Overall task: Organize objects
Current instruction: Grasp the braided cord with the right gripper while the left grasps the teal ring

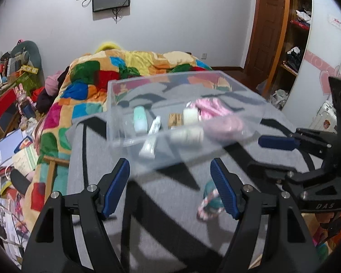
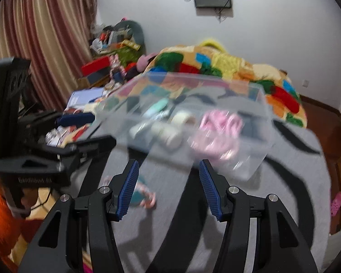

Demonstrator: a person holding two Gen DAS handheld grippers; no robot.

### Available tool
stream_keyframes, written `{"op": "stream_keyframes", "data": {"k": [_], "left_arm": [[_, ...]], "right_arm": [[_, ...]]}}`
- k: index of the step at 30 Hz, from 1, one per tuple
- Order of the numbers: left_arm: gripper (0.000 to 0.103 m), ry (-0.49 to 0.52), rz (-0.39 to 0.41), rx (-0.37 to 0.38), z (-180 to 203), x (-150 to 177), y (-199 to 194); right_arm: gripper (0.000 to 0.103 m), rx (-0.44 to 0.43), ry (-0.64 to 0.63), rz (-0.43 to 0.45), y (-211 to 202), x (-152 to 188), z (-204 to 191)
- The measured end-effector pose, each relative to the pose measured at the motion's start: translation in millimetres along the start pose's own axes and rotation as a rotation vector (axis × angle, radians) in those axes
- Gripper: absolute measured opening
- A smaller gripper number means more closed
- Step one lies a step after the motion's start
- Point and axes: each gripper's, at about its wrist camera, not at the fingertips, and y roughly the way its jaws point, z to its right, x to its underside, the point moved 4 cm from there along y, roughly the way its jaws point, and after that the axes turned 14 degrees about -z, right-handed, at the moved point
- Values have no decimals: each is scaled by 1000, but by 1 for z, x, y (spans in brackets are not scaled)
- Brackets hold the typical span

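Observation:
A clear plastic box (image 1: 116,104) sits on the grey black-patterned blanket (image 1: 97,159), also in the right wrist view (image 2: 259,134). It holds a mint bottle (image 1: 140,120), a white tube (image 1: 151,136), white jars (image 1: 189,115), a small brown card (image 1: 175,120) and pink hair ties (image 1: 212,109). A teal and pink braided band (image 1: 208,201) lies on the blanket before the box, also in the right wrist view (image 2: 141,196). My left gripper (image 1: 170,188) is open and empty just short of the box. My right gripper (image 2: 169,187) is open and empty, the band beside its left finger.
A colourful patchwork quilt (image 1: 91,79) is heaped on the bed behind the box. Cluttered books, boxes and toys (image 1: 9,118) lie left of the bed. A wooden door and shelves (image 1: 291,34) stand at the right. Curtains (image 2: 38,34) hang at the left.

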Motion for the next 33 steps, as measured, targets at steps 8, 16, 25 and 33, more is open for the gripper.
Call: {"op": "stream_keyframes", "data": {"k": [8, 16, 25, 33], "left_arm": [[73, -34, -56, -1, -12, 29, 9], [73, -59, -57, 18, -13, 32, 9], [73, -15, -69, 64, 11, 26, 15], [65, 30, -92, 99, 42, 20, 36]], "right_arm": [[27, -155, 12, -124, 42, 19, -1], [11, -190, 16, -91, 40, 18, -5], [11, -133, 41, -2, -2, 17, 12], [11, -54, 96, 49, -24, 11, 39]]}}
